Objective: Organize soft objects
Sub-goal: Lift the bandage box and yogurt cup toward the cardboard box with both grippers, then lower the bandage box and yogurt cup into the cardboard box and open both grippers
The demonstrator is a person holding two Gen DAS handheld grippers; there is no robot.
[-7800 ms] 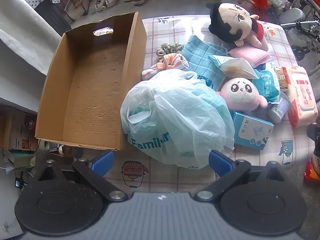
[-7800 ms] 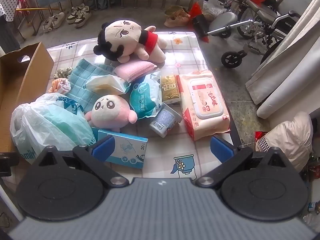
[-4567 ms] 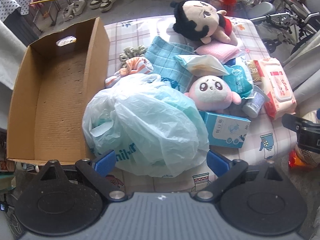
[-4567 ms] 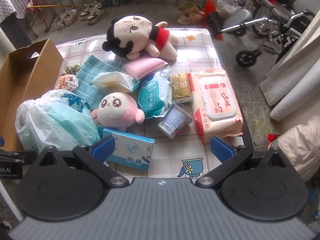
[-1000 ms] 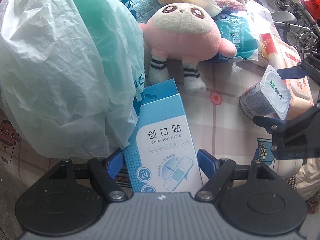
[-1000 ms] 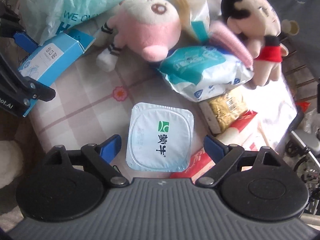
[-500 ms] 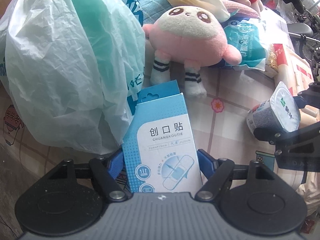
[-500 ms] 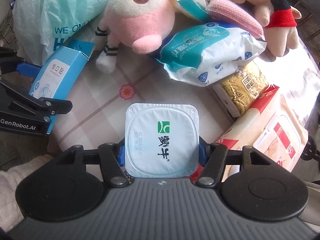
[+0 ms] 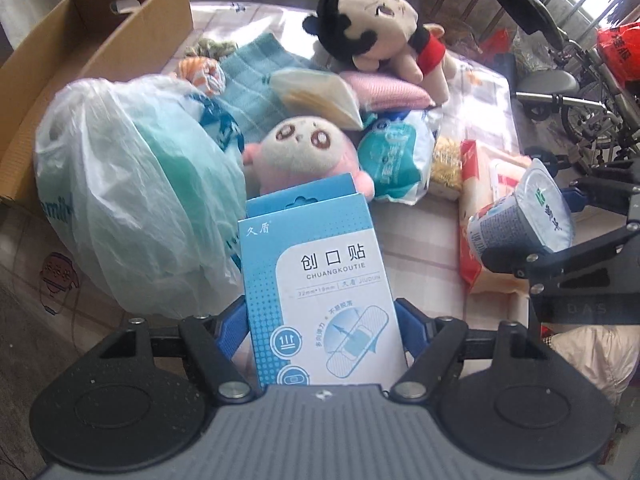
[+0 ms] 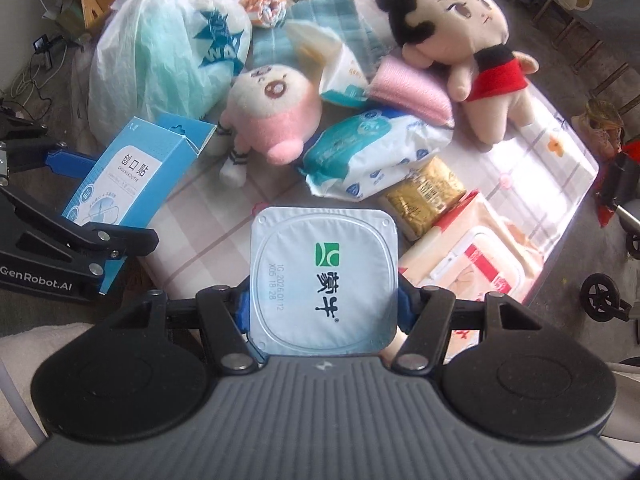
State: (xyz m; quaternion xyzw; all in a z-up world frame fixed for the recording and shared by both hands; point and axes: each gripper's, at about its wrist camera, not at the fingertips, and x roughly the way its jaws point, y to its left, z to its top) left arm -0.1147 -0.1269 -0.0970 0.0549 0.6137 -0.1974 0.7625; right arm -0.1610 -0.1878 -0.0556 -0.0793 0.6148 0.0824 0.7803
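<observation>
My left gripper (image 9: 320, 320) is shut on a blue band-aid box (image 9: 316, 276) and holds it above the table; the box also shows in the right wrist view (image 10: 120, 176). My right gripper (image 10: 324, 308) is shut on a yogurt cup (image 10: 324, 280), lifted off the table, also seen in the left wrist view (image 9: 520, 220). On the table lie a pink plush (image 9: 300, 152), a black-haired doll in red (image 9: 376, 32), a pink cloth (image 9: 384, 88), a teal towel (image 9: 256, 64), rolled socks (image 9: 200, 72) and a pale green plastic bag (image 9: 132, 184).
An open cardboard box (image 9: 92, 40) stands left of the table. A wet-wipes pack (image 10: 476, 256), a gold packet (image 10: 424, 196), a blue-white tissue pack (image 10: 372, 152) and a tissue packet (image 9: 316, 92) lie on the checked tablecloth (image 10: 532, 148). Wheelchairs (image 9: 580, 80) stand to the right.
Both grippers have risen from the table with their loads, the box and the yogurt cup. The views now look across the whole pile.
</observation>
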